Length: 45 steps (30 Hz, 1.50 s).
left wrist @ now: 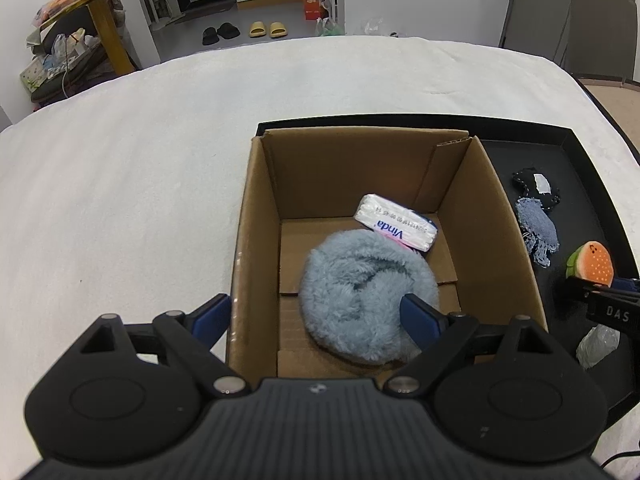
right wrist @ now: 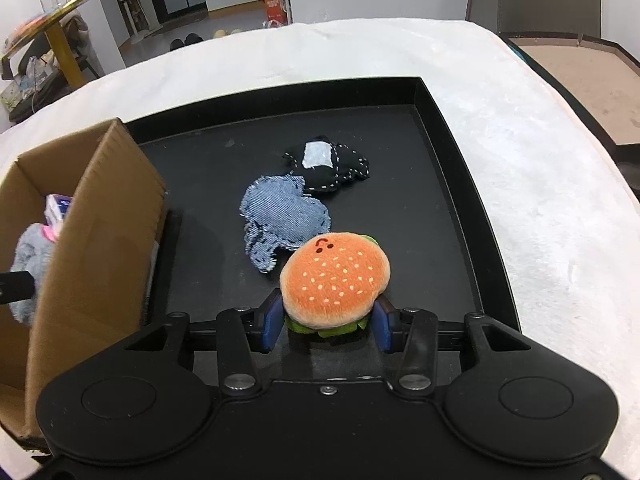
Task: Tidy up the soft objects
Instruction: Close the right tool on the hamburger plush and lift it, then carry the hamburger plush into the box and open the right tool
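The left camera rides just behind the left hand-held gripper [left wrist: 316,316], tilted steeply down, close above the open box [left wrist: 504,220]. The right camera sits the same way behind the right hand-held gripper [right wrist: 326,326], close over the black tray [right wrist: 448,184]. Both face the far doorway. They share the box, the tray, the plush burger [right wrist: 335,280] and the white surface [left wrist: 160,160].
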Available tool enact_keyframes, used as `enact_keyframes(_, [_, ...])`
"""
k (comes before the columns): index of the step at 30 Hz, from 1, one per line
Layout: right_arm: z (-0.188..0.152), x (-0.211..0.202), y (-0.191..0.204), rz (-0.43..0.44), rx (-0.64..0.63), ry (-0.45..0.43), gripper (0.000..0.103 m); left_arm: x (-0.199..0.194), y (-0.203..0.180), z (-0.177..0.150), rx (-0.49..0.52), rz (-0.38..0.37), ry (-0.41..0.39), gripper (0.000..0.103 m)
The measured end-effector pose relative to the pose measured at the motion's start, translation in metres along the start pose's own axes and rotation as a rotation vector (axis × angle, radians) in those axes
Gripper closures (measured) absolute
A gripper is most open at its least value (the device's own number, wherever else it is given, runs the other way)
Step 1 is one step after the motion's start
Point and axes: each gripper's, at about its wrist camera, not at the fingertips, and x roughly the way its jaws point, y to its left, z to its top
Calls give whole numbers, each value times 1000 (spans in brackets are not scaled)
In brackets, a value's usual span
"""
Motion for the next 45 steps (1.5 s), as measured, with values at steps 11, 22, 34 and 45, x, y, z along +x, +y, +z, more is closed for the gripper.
enact_keyframes(11, [10, -31, 18, 20, -14, -56, 59, -11, 21, -2, -34, -28, -29, 13])
enact_keyframes(22, [34, -60, 54, 86, -75, -114, 59, -19, 44, -10, -72, -72, -61, 13])
enact_keyframes(34, [45, -65, 97, 106, -168, -139, 59, -18, 61, -13, -95, -145, -98, 18])
enact_keyframes(45, [41, -68, 134, 128, -253, -130, 59, -10, 71, -17, -139, -211, -79, 72])
